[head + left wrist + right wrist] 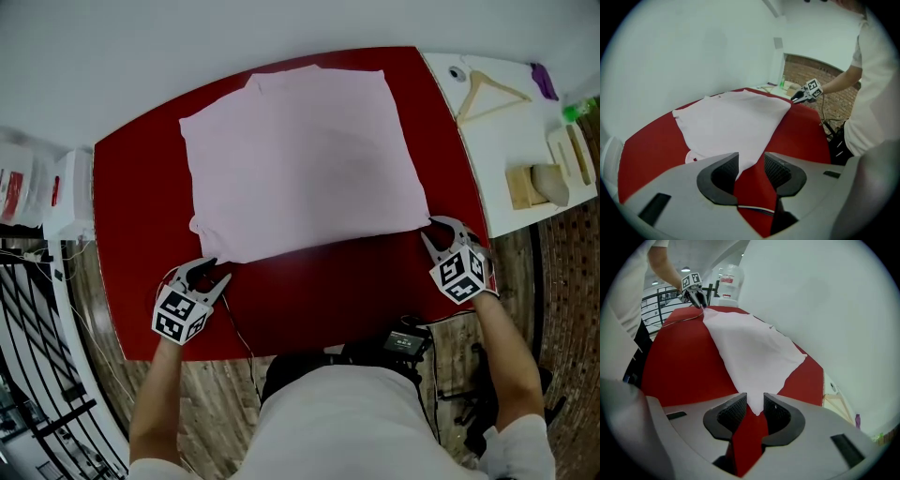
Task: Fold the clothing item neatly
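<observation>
A pale pink garment [300, 159] lies spread flat and roughly square across the upper middle of a red table [328, 291], its near edge running from lower left to the right. The left gripper [214, 274] sits at the garment's near left corner, low in the left of the frame. Its jaws stand apart, with the tip of that corner lying loose between them and not pinched by either pad. The right gripper [436, 232] sits at the near right corner, at the table's right edge. Its jaws are also parted (less widely than the left's), and the corner's point shows in the gap with a little space on each side. A white side table [506, 202] at the upper right carries a wooden hanger [487, 94].
</observation>
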Available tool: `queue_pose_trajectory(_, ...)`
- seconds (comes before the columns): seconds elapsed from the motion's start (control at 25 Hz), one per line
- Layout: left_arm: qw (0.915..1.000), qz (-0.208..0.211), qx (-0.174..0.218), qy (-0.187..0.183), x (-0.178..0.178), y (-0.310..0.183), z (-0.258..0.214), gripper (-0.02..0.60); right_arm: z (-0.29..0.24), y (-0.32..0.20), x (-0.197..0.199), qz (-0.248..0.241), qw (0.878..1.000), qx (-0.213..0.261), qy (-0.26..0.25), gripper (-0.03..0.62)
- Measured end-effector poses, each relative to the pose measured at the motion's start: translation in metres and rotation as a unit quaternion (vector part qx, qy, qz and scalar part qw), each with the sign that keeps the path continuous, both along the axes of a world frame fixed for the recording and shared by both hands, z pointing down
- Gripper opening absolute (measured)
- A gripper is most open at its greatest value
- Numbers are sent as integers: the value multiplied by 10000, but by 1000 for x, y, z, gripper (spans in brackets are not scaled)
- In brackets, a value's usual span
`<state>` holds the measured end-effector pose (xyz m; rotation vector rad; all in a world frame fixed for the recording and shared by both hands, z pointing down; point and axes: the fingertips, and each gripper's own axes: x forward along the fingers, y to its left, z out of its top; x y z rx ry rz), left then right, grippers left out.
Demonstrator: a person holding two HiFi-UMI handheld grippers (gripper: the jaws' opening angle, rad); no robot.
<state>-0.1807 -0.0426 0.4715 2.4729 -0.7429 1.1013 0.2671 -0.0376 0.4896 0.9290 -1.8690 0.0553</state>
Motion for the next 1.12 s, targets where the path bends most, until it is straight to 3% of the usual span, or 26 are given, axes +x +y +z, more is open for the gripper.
queue_pose_trajectory(0.12,10000,41,31,18,6,2,-7,146,-4,-2,2,-9,10000,42,-61,91)
queue_pose_trajectory(0.36,9992,-282,-61,-259,-13,-2,3,146,-6,-9,2,-32,9999,67,-111,91)
queue_pose_trajectory(0.56,9994,-348,-32,-57,-9,-9,-8,146,-13,-20,-13,-28,9998,130,-171,91)
queue_pose_trajectory(0.72,9994,-32,6,337,19,-13,-27,146,-21,-27,-26,153,9993,205,-268,91)
queue_pose_trajectory(0.96,9944,770,43,719,70,-15,-44,141,-27,-26,-39,460,9981,329,-247,89)
queue_pose_trajectory(1.12,9890,1107,-8,981,113,-18,-59,91,-27,-27,-41,700,9964,351,-331,89)
